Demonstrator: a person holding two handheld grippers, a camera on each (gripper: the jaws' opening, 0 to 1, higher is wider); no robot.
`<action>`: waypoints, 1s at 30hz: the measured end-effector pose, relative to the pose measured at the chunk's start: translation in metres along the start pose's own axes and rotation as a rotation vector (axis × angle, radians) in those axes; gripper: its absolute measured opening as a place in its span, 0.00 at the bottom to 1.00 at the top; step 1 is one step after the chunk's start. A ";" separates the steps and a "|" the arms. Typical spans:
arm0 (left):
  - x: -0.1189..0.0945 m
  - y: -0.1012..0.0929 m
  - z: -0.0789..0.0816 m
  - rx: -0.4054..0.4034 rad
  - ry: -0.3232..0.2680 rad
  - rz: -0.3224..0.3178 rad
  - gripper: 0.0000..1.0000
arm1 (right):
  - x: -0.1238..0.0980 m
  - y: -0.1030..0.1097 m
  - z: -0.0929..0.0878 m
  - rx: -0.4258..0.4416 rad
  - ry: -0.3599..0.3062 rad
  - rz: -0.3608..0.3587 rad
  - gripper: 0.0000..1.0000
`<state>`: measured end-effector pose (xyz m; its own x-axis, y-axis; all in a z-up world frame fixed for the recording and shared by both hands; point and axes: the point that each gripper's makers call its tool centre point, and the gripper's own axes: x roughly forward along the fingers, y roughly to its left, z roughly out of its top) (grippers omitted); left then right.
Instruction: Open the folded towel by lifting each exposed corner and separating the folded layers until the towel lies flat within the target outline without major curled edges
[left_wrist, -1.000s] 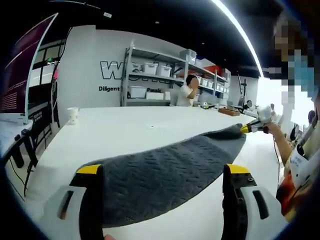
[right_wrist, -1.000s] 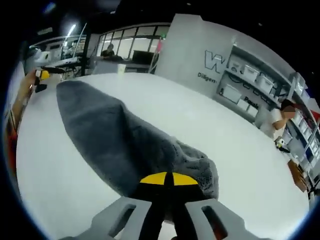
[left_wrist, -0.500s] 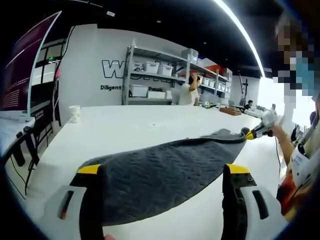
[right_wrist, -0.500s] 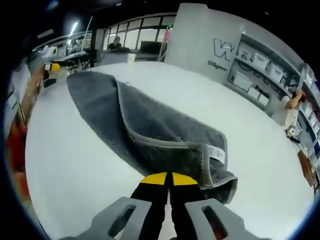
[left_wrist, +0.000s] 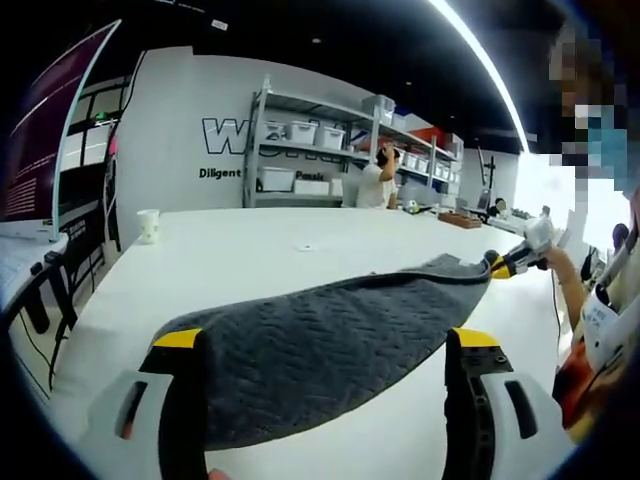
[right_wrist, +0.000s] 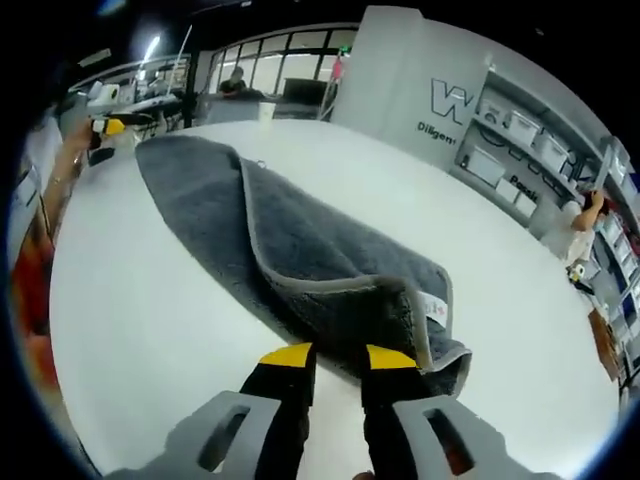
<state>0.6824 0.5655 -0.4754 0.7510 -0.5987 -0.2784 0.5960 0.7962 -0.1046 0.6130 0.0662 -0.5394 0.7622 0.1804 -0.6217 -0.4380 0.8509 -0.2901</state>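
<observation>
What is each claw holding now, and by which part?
Nothing is held. The right claw is open just short of the grey towel. The left claw stands wide open around the towel's near end.

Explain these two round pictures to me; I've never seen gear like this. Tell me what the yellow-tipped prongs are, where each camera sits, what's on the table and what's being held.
There is no robot here: a person holds a two-jaw gripper in each hand, and a fisheye camera rides on each one, looking forward along its jaws. The yellow-tipped prongs at the bottom of each picture are those jaws.

In the left gripper view, the left gripper stands wide open, its jaws either side of one end of a grey towel. It grips nothing. At the towel's far end, the other gripper and the person's hand show.

The right gripper view looks along the same towel from the other end. The right gripper has its jaws slightly apart just short of the towel's edge, holding nothing.

The towel lies on a white table, folded, one edge curled over, with a small label. A paper cup stands on the table.
</observation>
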 end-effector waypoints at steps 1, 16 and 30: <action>0.000 0.000 0.000 0.002 0.001 0.002 0.98 | -0.003 0.000 0.000 -0.009 0.003 -0.010 0.14; 0.001 0.001 -0.013 -0.023 0.028 0.012 0.98 | -0.026 -0.009 0.015 -0.087 0.024 -0.138 0.67; -0.002 -0.002 -0.020 -0.024 0.039 0.005 0.99 | 0.014 0.017 0.066 -0.148 -0.040 -0.046 0.99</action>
<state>0.6740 0.5662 -0.4940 0.7420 -0.5912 -0.3161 0.5850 0.8013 -0.1255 0.6478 0.1156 -0.5051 0.8002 0.1654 -0.5766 -0.4656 0.7773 -0.4232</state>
